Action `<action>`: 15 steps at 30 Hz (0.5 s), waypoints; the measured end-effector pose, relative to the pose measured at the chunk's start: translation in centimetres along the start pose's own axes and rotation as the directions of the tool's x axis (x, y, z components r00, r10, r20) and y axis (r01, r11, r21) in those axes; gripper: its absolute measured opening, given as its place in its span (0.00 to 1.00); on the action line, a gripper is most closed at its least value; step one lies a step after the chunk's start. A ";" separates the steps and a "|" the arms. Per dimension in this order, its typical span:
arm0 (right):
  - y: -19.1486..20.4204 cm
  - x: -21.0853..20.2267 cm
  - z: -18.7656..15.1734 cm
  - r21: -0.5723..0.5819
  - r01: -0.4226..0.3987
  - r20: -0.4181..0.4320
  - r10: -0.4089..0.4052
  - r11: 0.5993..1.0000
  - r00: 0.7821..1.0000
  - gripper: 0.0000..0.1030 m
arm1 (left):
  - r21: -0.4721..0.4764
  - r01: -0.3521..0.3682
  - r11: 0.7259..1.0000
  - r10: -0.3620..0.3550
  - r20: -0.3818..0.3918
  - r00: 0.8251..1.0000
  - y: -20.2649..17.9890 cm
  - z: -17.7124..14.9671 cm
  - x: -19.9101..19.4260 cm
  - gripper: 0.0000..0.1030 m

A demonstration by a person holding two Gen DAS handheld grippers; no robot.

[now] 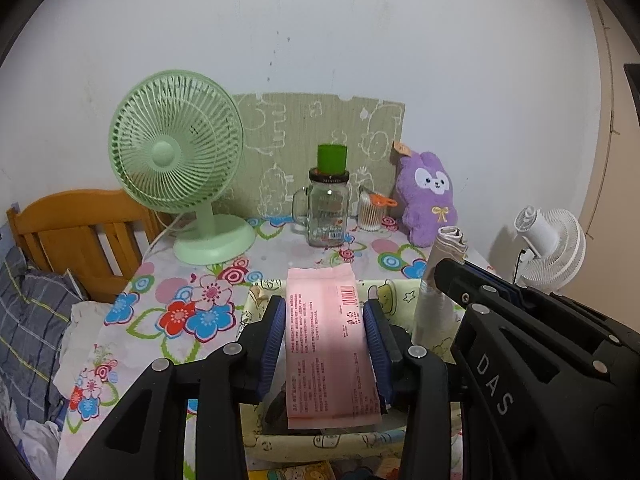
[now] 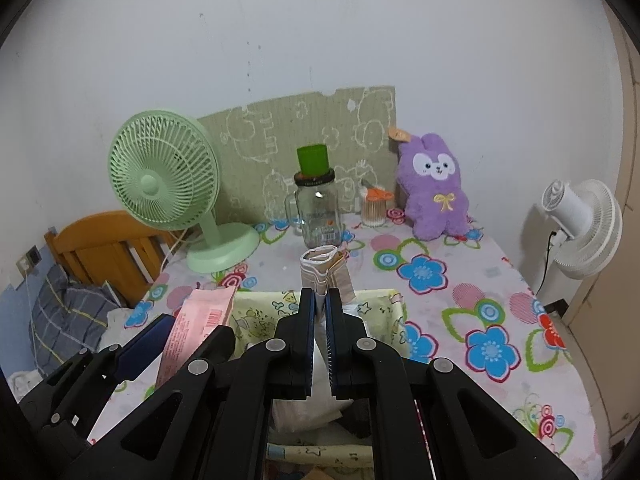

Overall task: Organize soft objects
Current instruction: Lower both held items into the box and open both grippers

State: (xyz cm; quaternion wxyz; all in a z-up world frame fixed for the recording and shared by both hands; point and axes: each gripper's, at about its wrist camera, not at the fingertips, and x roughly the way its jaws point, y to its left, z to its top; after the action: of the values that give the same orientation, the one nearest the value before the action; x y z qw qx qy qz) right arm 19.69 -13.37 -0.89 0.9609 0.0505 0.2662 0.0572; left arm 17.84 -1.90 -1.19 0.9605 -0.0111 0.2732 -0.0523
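Note:
My left gripper [image 1: 325,316] is shut on a flat pink packet [image 1: 328,340] printed with text and a barcode, held over a yellow cartoon-print fabric basket [image 1: 256,300]. My right gripper [image 2: 319,308] is shut on a rolled grey-and-beige cloth bundle [image 2: 324,270] standing upright over the same basket [image 2: 260,312]. In the left wrist view the right gripper [image 1: 440,276] and its cloth roll [image 1: 448,246] show to the right of the packet. In the right wrist view the pink packet [image 2: 196,320] appears at left. A purple plush bunny [image 2: 436,188] leans against the wall at the back.
The floral-covered table [image 2: 460,300] carries a green desk fan [image 1: 176,160], a glass mug jar [image 1: 326,212] topped by a green cup [image 1: 332,158], and a cotton-swab jar [image 1: 370,212]. A white fan [image 2: 580,224] stands at right. A wooden bed frame [image 1: 72,236] and bedding lie at left.

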 end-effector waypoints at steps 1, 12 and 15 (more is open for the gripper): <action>0.0 0.3 -0.1 0.003 -0.003 -0.008 0.003 1.000 1.000 0.08 | -0.001 -0.003 1.000 0.003 -0.006 1.000 0.0 -0.1 0.3 0.40; 0.5 3.4 -1.8 -0.021 -0.040 -0.067 0.038 0.999 0.997 0.08 | 0.010 -0.017 1.000 0.018 -0.087 0.996 1.1 -1.5 2.8 0.68; 0.7 3.9 -2.2 -0.026 -0.044 -0.082 0.042 0.999 0.996 0.08 | 0.010 -0.019 1.000 0.020 -0.096 0.995 1.3 -1.7 3.1 0.72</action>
State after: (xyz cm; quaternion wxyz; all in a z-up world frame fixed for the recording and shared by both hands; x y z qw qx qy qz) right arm 21.86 -12.01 -4.63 0.9484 0.0405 0.3033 0.0835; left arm 19.69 -0.96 -4.37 0.9467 -0.0015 0.3190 -0.0449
